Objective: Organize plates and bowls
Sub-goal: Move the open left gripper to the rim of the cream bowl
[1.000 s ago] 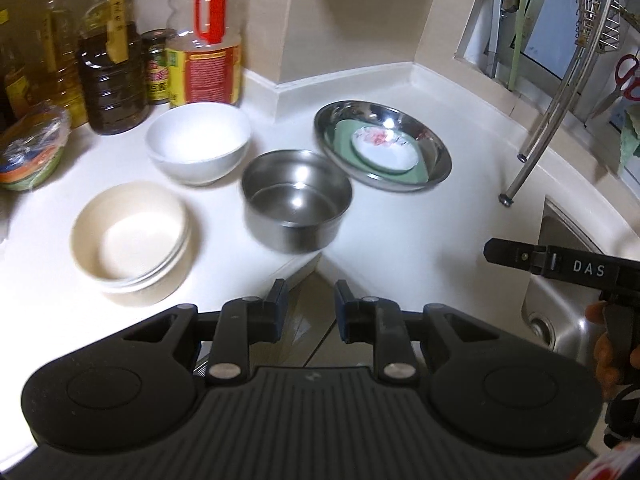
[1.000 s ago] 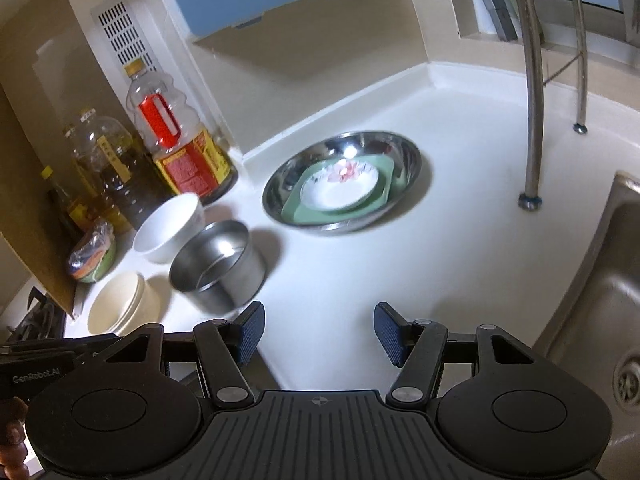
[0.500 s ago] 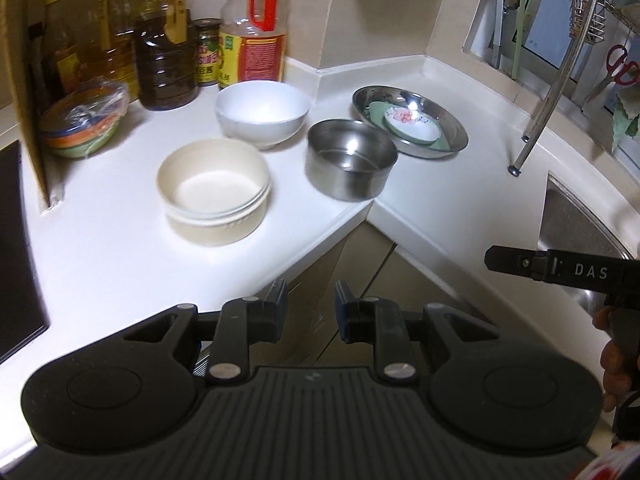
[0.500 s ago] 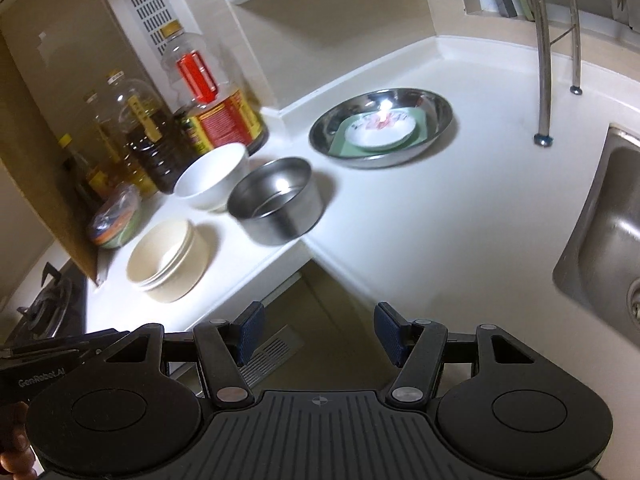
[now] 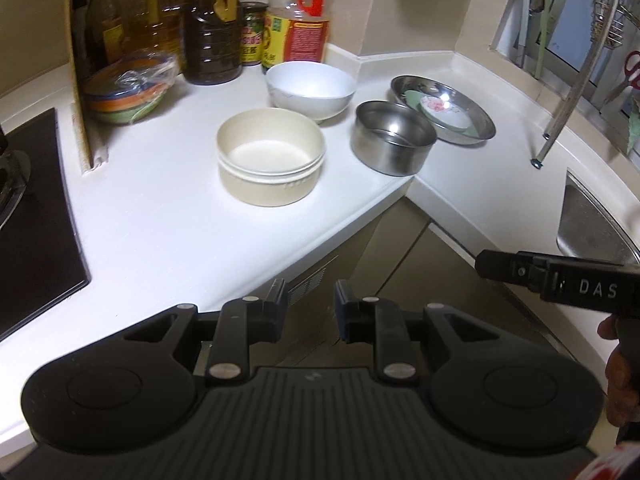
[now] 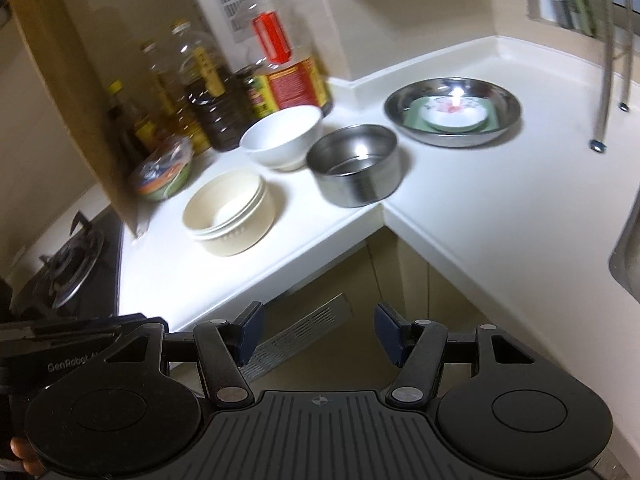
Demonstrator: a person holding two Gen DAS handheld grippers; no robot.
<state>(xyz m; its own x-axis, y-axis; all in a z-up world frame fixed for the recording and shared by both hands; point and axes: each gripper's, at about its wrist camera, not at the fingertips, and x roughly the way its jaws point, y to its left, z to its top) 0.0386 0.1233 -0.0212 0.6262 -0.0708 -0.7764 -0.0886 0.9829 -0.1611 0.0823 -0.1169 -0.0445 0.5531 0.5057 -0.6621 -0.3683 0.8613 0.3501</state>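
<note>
Gleaming round steel bowl beside ribbed cream bowls; left tongs, right tongs spread, empty.

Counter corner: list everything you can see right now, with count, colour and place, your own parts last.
Cream bowls: apparently two nested, cream, front of counter.
White bowl: one, white, behind the cream bowls.
Steel pot: one, silver, at the counter's inner corner edge.
Steel basin: one, silver, right of the pot.
Green plate: one, pale green, inside the basin.
Flowered dish: one, white with a red motif, on the green plate.
Wrapped bowl: one, orange, blue and green, by the cardboard panel.
Bottles and jar: several, amber to dark, along the wall.
Stove: one, black, far left.
Sink: one, steel, far right.
Left gripper: black, fingers slightly apart, empty.
Right gripper: black, fingers wide apart, empty.
</note>
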